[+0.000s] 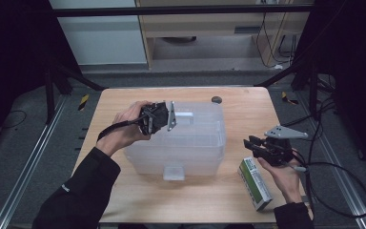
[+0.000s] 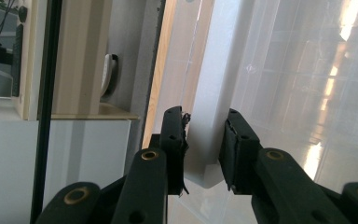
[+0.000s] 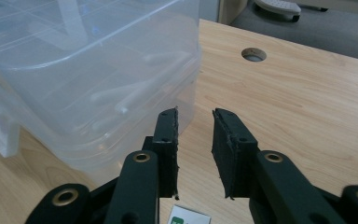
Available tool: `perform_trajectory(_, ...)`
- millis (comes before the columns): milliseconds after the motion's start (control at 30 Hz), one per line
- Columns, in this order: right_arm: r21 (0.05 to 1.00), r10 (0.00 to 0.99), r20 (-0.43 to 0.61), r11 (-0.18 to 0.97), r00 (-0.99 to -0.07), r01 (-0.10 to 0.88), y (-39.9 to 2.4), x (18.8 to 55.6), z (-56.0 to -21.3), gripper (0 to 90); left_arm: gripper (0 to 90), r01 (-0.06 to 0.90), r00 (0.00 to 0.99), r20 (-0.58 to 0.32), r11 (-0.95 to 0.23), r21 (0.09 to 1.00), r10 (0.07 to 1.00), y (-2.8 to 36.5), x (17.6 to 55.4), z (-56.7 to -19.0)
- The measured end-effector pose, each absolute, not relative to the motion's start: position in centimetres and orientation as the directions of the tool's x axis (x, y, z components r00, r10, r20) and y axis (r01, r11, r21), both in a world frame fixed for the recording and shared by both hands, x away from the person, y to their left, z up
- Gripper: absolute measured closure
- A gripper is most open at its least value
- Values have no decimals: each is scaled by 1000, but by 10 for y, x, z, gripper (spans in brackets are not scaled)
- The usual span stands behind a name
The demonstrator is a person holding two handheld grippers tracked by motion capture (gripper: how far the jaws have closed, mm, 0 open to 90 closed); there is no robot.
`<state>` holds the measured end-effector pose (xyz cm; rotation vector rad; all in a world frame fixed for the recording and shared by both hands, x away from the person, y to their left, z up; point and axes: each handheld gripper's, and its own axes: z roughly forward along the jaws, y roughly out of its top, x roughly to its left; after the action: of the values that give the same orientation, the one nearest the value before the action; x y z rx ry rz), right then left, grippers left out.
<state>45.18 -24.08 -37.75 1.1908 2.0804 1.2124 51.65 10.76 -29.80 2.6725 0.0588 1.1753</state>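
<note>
The bin (image 1: 181,143) sits mid-surface, a clear plastic tub with a frosted lid on top and a latch tab showing at its near side and another at its far side. It looks light and slightly flexible, its walls cloudy enough that nothing inside can be made out.

The left claw (image 1: 167,116) is at the bin's far left rim; in the left gripper view its jaws straddle a white lip or latch (image 2: 207,140) of the lid, close on either side, though whether they actually pinch it I cannot tell. My guess is that the step in hand is unlatching or lifting the lid. The next move would call for closing firmly on that lip and pulling up without dragging the whole bin.

The right claw (image 1: 253,144) hovers off the bin's right side, jaws apart and holding nothing. Below it a green-and-white box (image 1: 256,183) lies on the wooden surface (image 1: 248,109).
</note>
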Motion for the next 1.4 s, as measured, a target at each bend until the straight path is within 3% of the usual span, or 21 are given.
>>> perform_trajectory(500,845,814,56,270,-578,461,-227,449,-376,898,713,-37,672,726,-973,229,145,107,522,-293)
perform_trajectory(1400,826,768,66,315,-637,467,-207,448,-380,900,701,-6,657,725,-961,277,205,108,538,-284)
